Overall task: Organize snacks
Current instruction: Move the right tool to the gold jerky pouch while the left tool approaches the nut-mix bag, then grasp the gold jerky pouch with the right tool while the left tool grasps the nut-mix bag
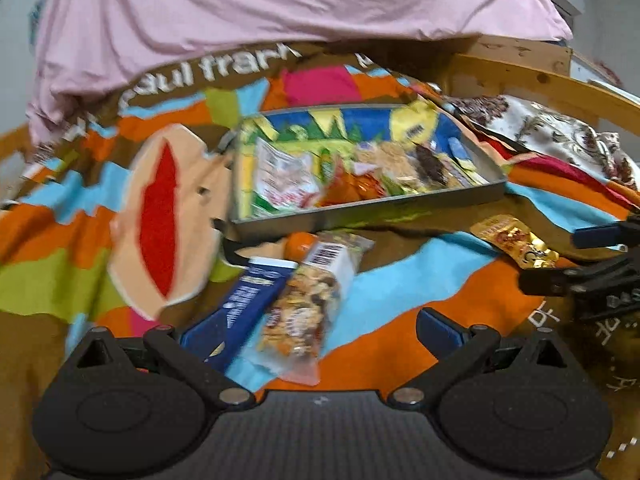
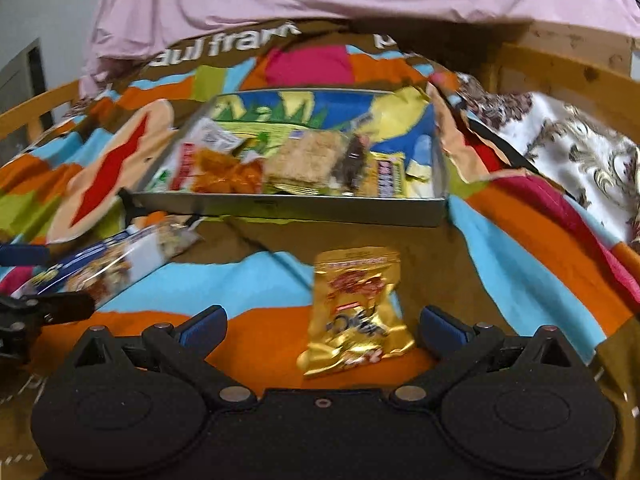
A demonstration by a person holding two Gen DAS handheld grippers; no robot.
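Two snack packets are seen in front of the shallow metal tray (image 1: 400, 204): a clear, crinkled nut-mix packet (image 1: 308, 304) whose long axis runs toward the tray, and a glossy gold foil packet (image 2: 356, 312), upright-facing, nearer than the tray. The left gripper (image 1: 320, 328) is spread wide around the nut mix; the right gripper (image 2: 320, 324) is likewise released, flanking the gold packet. One blue bar (image 1: 248, 300) lies beside the nut mix.
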